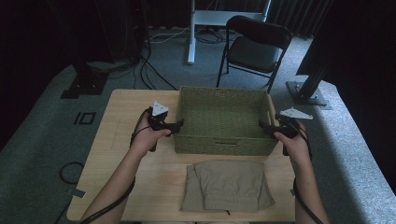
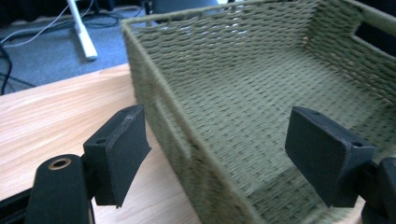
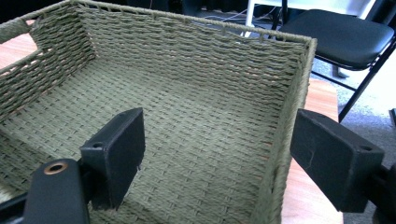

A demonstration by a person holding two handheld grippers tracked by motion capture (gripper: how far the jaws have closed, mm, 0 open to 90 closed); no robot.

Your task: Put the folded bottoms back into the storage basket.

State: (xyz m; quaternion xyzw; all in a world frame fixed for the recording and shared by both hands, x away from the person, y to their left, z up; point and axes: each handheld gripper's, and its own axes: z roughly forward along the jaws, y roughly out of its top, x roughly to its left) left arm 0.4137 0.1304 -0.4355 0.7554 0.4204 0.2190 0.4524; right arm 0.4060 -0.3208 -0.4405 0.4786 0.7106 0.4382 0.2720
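Green woven basket (image 1: 223, 116) sits between my two grippers on the wooden table (image 1: 126, 140); its inside is bare weave with a woven floor and four woven walls. It is rectangular, olive-green cord, with a slot handle cut in the near wall facing me and another in an end wall seen from my left gripper view. My left gripper (image 2: 217, 151) is at the basket's left end wall, jaws spread wide and straddling the rim: one pad outside over the table, the other inside over the basket floor, neither touching the wall. My right gripper (image 3: 219, 158) is at the opposite end wall, same setup: jaws spread wide, rim running up between them, one pad inside, one outside, not pinching. My hands grip both tools, cables trailing back along my forearms. Just behind my grippers, on my side of the basket, a folded tan garment (image 1: 227, 185) lies flat on the table, close to the near wall but apart from it. Beyond the basket, past the table's far edge, a black folding chair (image 1: 254, 46) stands on grey carpet.
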